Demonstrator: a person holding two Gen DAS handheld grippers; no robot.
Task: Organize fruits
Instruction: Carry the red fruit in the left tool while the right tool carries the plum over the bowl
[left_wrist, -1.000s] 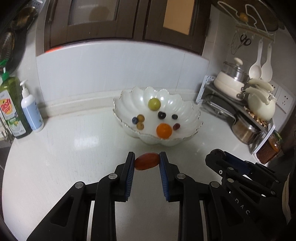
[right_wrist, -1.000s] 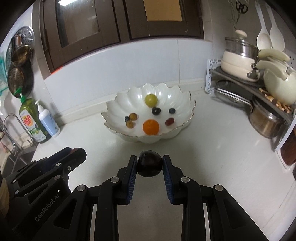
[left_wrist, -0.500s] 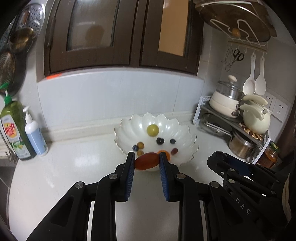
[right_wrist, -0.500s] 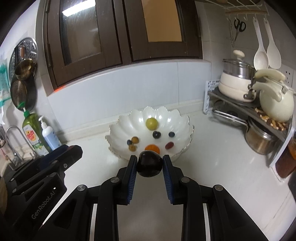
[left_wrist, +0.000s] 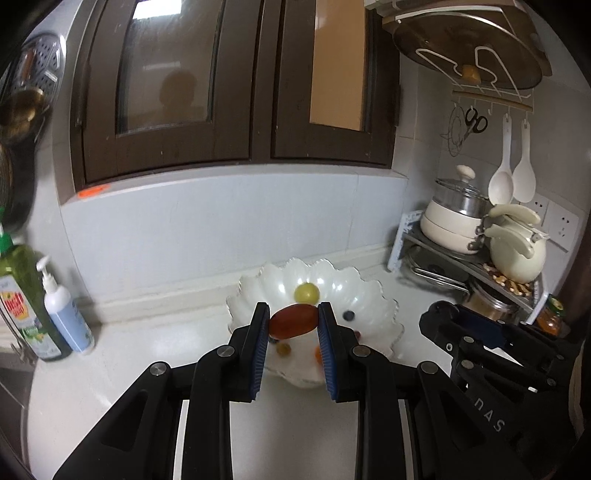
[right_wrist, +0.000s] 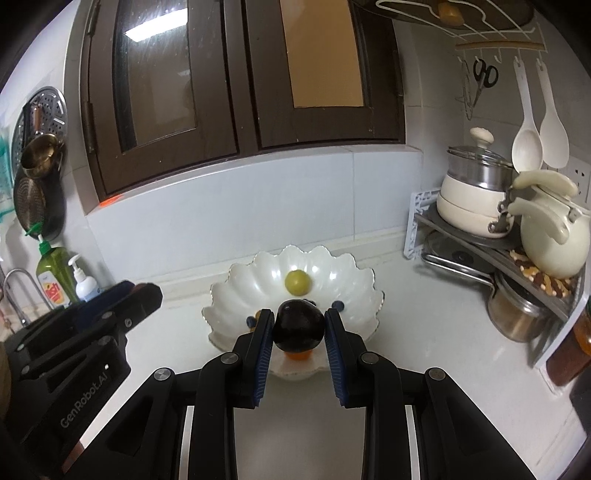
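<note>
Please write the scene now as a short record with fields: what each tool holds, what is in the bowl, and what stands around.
left tool: shut on red oval fruit
right tool: shut on dark round fruit
bowl: white, scalloped, on the counter
in bowl: green round fruit, blueberry, other small fruits partly hidden
left side: soap bottles
right side: rack with pots

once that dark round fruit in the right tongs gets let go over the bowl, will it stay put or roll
The dark fruit looks smooth and nearly round, so it will probably roll. The white bowl slopes inward with a scalloped rim, which should likely steer it toward the middle, perhaps nudging the green fruit.
</note>
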